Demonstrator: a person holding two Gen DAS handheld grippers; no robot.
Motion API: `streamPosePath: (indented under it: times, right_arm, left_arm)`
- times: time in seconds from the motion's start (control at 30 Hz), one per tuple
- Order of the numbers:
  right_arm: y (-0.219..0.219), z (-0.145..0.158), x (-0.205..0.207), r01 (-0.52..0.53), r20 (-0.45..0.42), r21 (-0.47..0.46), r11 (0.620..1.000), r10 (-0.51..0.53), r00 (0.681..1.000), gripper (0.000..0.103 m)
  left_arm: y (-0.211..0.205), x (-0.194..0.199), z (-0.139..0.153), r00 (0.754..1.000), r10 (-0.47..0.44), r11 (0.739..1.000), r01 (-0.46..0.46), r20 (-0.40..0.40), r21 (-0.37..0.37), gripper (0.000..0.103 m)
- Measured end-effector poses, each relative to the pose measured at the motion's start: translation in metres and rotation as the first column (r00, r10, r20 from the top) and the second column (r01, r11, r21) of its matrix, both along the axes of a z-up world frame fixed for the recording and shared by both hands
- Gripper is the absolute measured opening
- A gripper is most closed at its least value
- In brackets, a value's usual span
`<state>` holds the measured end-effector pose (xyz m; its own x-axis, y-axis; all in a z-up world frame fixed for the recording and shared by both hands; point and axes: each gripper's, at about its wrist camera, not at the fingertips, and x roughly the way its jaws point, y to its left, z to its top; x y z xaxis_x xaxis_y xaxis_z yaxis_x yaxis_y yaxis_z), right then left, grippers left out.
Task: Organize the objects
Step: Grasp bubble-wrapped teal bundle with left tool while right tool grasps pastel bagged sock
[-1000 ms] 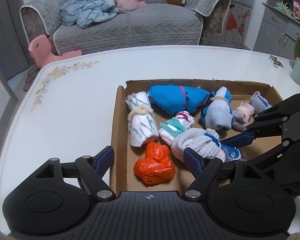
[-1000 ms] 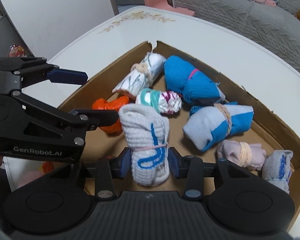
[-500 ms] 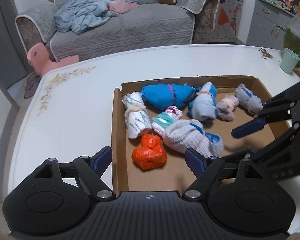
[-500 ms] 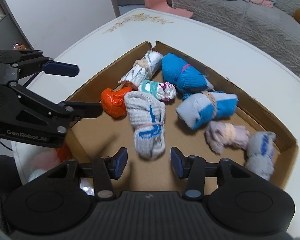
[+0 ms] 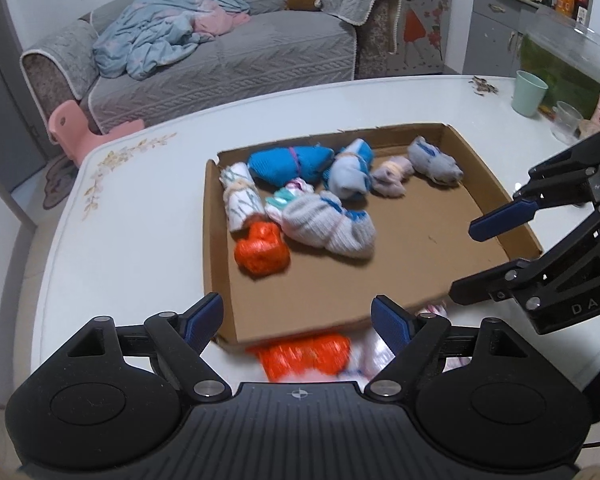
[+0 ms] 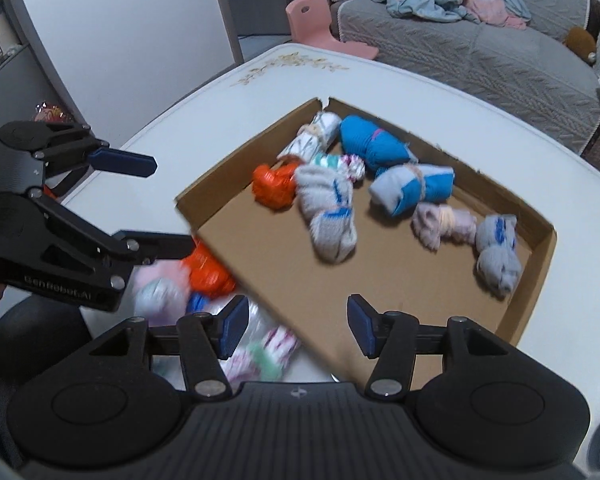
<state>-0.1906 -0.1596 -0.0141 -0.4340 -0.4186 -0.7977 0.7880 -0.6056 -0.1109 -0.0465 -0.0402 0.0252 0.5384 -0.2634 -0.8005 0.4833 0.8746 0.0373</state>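
A shallow cardboard tray (image 5: 384, 268) (image 6: 384, 280) lies on the white table (image 5: 140, 216) and holds several rolled sock bundles. A grey-and-blue sock roll (image 5: 328, 226) (image 6: 332, 220) lies free in the tray beside an orange bundle (image 5: 262, 250) (image 6: 274, 186). My right gripper (image 6: 296, 324) (image 5: 484, 256) hovers over the tray's near edge, its jaws opening with nothing between them. My left gripper (image 5: 298, 316) (image 6: 160, 204) stands open and empty over the near left corner. More loose bundles, one of them orange (image 5: 304, 354) (image 6: 208, 272), lie blurred on the table outside the tray's near edge.
A green cup (image 5: 530, 92) and a glass (image 5: 566, 122) stand at the table's far right. Beyond the table are a grey sofa (image 5: 220, 56) with a crumpled blanket, a pink stool (image 5: 72, 124) and a grey cabinet (image 5: 496, 28).
The right gripper let go of the grey-and-blue sock roll, which now lies in the tray. Both grippers drew back and up, bringing the loose bundles outside the tray into view.
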Motion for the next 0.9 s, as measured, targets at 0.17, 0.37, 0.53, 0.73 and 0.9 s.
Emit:
streamPosePath:
  times: [0.17, 0.37, 0.53, 0.73, 0.9]
  right_arm:
    - [0.016, -0.009, 0.021, 0.012, 0.011, 0.017, 1.000, -0.012, 1.000, 0.052]
    - [0.019, -0.030, 0.042, -0.021, 0.032, 0.075, 0.997, 0.018, 0.999, 0.055]
    - [0.012, -0.054, 0.057, -0.073, 0.057, 0.142, 0.987, 0.066, 0.996, 0.055]
    - [0.007, -0.072, 0.060, -0.098, 0.059, 0.185, 0.978, 0.089, 0.994, 0.055]
    - [0.008, -0.077, 0.057, -0.108, 0.061, 0.177, 0.978, 0.098, 0.993, 0.057]
  left_arm:
    - [0.010, -0.030, -0.007, 1.000, 0.009, 1.000, -0.009, -0.001, 0.001, 0.086]
    - [0.026, -0.062, -0.038, 0.997, 0.041, 0.999, -0.043, -0.072, -0.015, 0.086]
    - [0.030, -0.083, -0.054, 0.993, 0.042, 0.998, -0.047, -0.114, -0.042, 0.086]
    - [0.023, -0.089, -0.063, 0.993, 0.032, 0.997, -0.040, -0.118, -0.064, 0.087]
    - [0.013, -0.089, -0.072, 0.991, 0.021, 0.996, -0.033, -0.135, -0.088, 0.087]
